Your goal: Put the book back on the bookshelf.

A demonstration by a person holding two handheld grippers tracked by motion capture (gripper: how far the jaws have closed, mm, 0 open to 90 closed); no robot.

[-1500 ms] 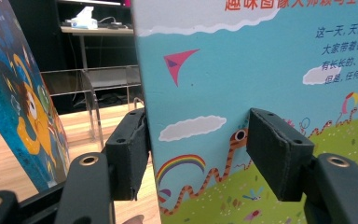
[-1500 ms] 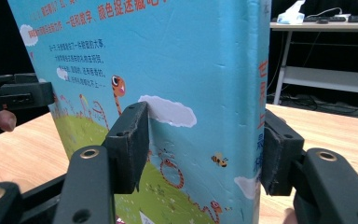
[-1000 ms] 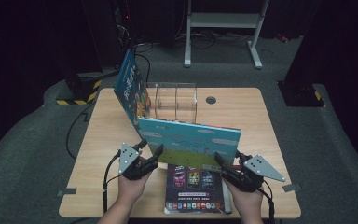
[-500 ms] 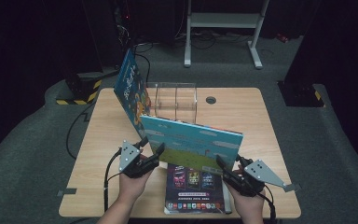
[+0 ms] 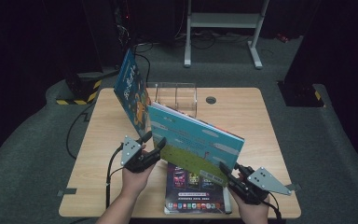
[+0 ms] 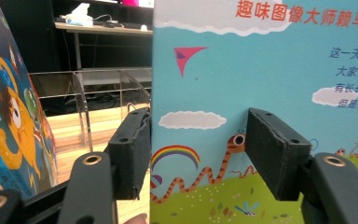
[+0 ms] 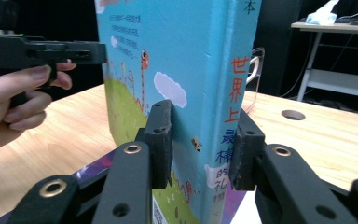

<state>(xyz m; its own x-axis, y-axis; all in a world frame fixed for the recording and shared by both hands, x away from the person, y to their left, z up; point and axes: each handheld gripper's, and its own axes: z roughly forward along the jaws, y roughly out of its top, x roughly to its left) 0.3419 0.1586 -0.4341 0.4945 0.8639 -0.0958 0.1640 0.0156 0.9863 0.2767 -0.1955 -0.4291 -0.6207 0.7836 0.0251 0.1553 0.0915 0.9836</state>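
The stiff, light-blue hardcover picture book [image 5: 193, 142] stands above the wooden table [image 5: 256, 116]; right gripper [image 7: 200, 144], jaws just closing, clamps its spine; left gripper [image 6: 198, 156] stands open around its other edge.

Black fingers [image 7: 161, 140] with brass rivets, grey three-cornered plates.

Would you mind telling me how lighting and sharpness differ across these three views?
High view: the table is lit, the room around it nearly black, the picture a bit soft. Left gripper view: the book is bright, its print readable. Right gripper view: the near jaws look slightly soft.
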